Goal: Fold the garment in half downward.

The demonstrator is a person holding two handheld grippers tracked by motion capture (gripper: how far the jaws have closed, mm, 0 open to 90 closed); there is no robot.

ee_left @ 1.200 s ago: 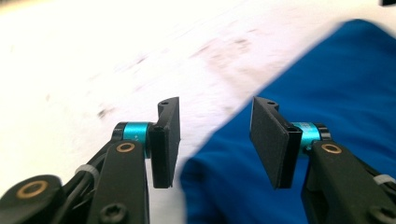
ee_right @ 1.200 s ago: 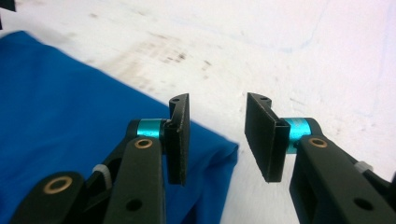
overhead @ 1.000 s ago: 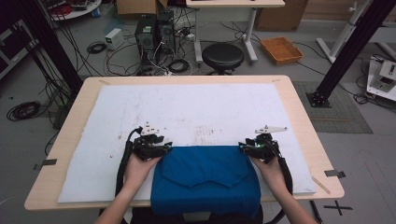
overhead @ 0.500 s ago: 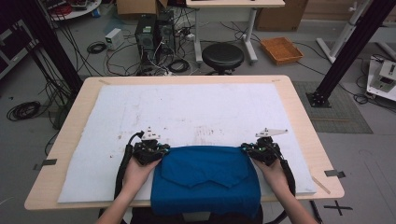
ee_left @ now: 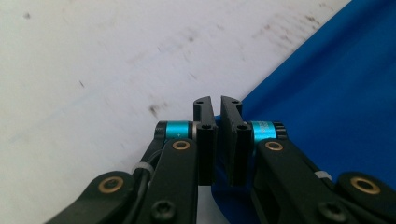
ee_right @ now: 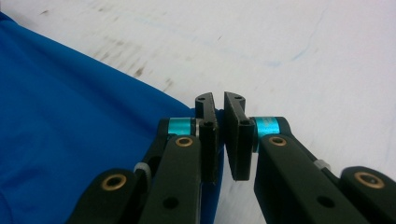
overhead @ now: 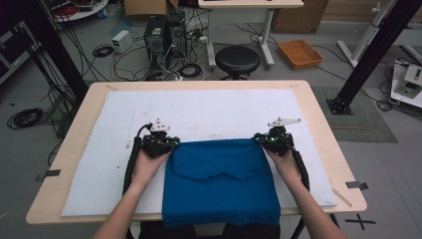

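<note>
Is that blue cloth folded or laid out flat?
Folded. The blue cloth lies as a tidy rectangle on the white mat, with a second layer's pointed edge showing across its top, and its near end hangs over the table's edge.

A folded blue cloth (overhead: 221,181) lies flat at the white mat's (overhead: 99,164) near edge, overhanging it.

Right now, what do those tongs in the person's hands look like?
Both tongs are black. The left tongs and the right tongs each have two flat black jaws on black links, with bright turquoise rings and small brass-coloured rivets. In the high view, a pale three-cornered plate sits on top of each, and a black cable trails back along each forearm. No sleeves show; the forearms are bare.
</note>
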